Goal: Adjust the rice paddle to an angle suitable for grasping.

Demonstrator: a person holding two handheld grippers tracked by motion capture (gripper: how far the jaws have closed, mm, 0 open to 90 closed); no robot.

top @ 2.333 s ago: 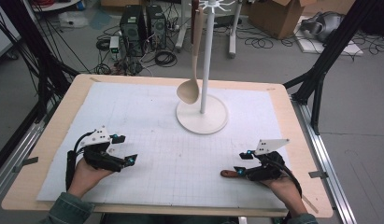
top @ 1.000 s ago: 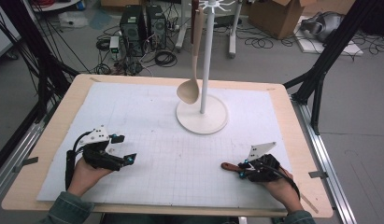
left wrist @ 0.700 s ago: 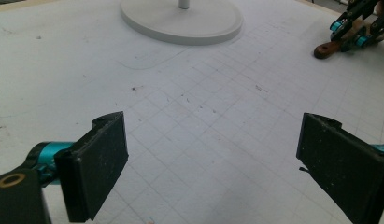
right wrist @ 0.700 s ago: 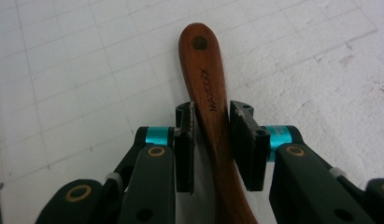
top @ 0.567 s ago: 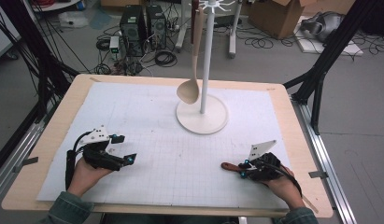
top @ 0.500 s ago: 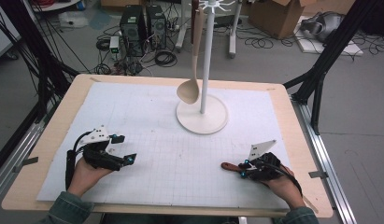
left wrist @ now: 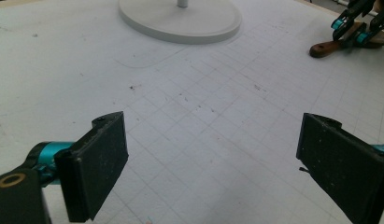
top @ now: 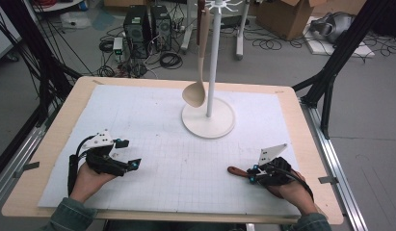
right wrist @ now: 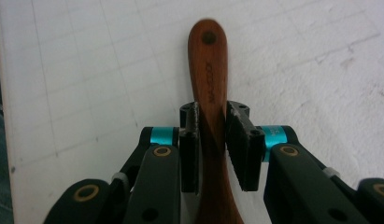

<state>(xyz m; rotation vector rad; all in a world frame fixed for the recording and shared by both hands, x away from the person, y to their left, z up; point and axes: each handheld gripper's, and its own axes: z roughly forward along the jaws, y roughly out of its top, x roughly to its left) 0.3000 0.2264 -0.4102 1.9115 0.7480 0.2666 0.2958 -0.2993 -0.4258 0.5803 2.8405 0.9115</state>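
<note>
Right gripper view: right claw (right wrist: 213, 116) narrowed onto the wooden handle (right wrist: 208, 60), jaws just now closing, both pads against the flanks a little way back from the rounded end with its hanging hole. Handle flat on the white mat (right wrist: 320, 56), pointing straight out along the jaws; working end hidden under the claw body. Firm up the squeeze before any lift, since a smooth tapered grip like this probably wants to slide or swivel between flat pads. Keep the pinch square across the width, not skewed. Lift straight up, level, so the free tip clears the mat without dragging. High view: same right claw (top: 253, 173) low at the near right of the counter (top: 56, 139), handle tip (top: 236, 171) poking toward the middle. Further out, white stand (top: 207, 120) at the far centre with a pale spoon (top: 194, 94) hanging beside its pole; likely destination, so leave the hole end exposed for a hook. Left claw (top: 128, 154) resting wide apart and holding nothing at the near left, well clear; best left parked there.
</note>
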